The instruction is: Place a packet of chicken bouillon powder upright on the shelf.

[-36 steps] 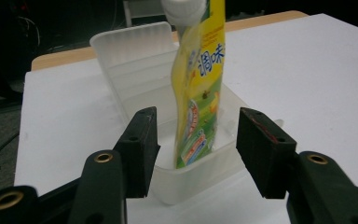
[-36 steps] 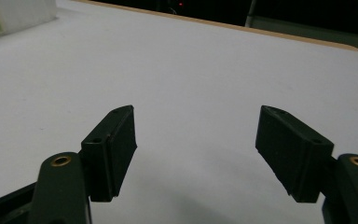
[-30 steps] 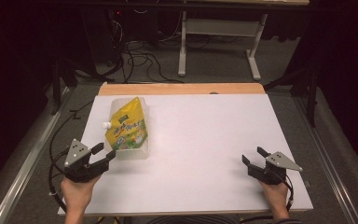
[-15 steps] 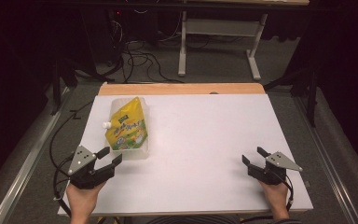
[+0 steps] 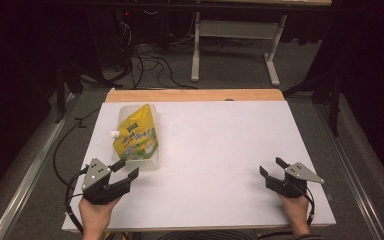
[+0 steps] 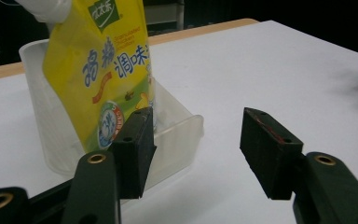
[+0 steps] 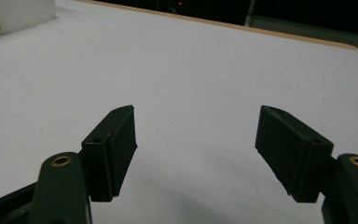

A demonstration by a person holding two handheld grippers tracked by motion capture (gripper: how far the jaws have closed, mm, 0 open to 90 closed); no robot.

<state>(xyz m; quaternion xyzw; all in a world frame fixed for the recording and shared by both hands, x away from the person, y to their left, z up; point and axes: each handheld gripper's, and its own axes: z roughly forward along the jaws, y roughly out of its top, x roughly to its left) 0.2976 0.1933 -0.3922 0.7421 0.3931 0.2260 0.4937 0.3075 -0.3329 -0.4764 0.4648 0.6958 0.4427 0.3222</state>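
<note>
On the near-left part of the white table top, just this side of a clear plastic tub with a yellow spouted refill pouch lying in it, white cap pointing left. Left gripper sitting right at the tub's near end, jaws roughly two-thirds open, nothing between them, only bare table in the gap. In the left gripper view, pouch and tub up and to the left of the gap, one pad in front of the tub's near wall; can't tell if actually touching. So target off-centre: ahead and a bit left of the jaws. Pouch's long axis running near-to-far, tilted slightly right at the far end, about in line with the left gripper's reach. Right gripper way over on the near-right, well apart from the tub, jaws wide open and empty over bare white surface in its own view. Left hand clearly the closer one; probably a small nudge left to straddle the tub's end.
</note>
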